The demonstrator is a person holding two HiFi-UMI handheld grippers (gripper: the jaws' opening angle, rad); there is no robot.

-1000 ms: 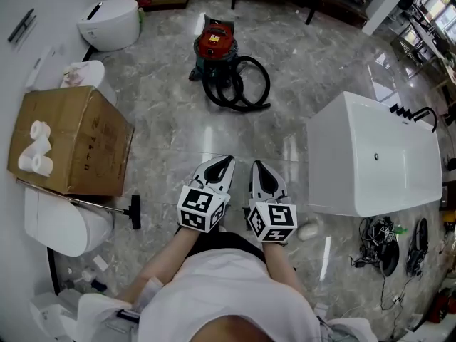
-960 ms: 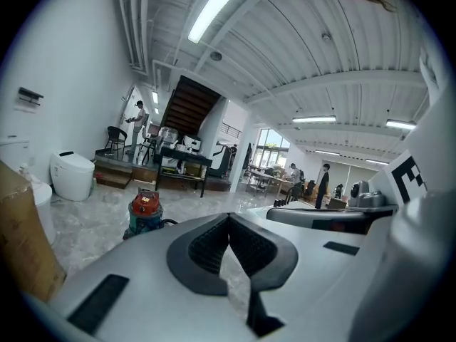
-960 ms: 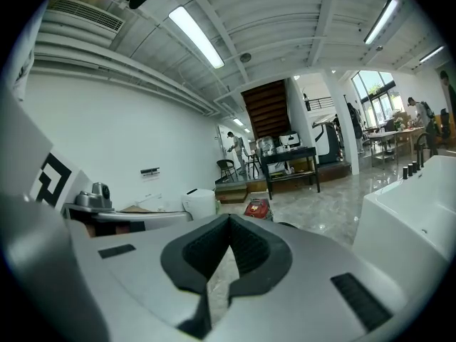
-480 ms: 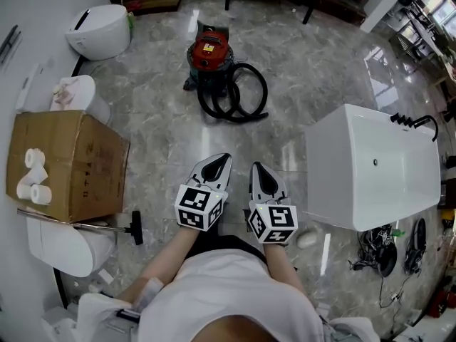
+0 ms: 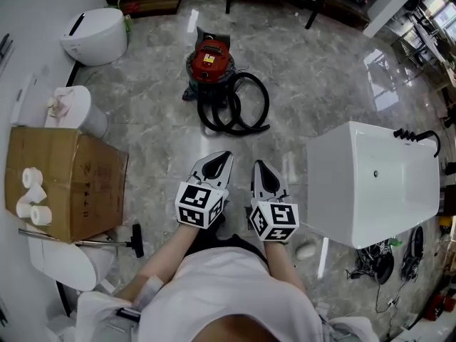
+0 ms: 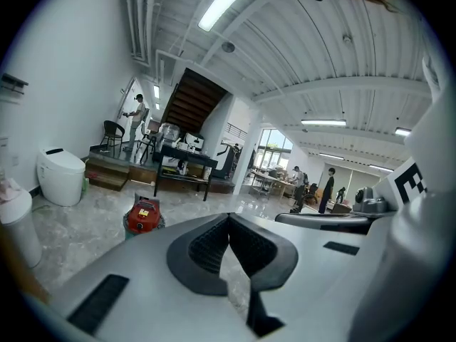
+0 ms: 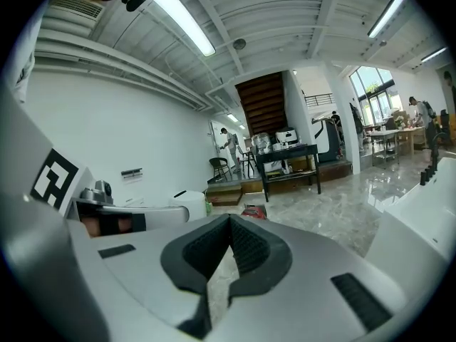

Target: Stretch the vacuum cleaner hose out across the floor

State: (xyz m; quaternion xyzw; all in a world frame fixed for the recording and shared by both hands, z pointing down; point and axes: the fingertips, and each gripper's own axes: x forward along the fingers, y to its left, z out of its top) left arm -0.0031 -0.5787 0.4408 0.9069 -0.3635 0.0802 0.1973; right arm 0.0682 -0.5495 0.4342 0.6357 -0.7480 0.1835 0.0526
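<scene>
Currently the left gripper [image 5: 227, 156] and right gripper [image 5: 256, 164] have their fingers clenched and empty, well short of the coiled black ribbed hose [image 5: 235, 109]. Pulling a middle loop could knot it or drag the red canister vacuum [image 5: 209, 58].

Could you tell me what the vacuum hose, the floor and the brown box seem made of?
Hose: probably flexible black plastic or rubber, since it lies coiled. Floor: polished grey marble or marble-look tile, veined and reflective. Box: matte brown cardboard, creased at edges.
</scene>
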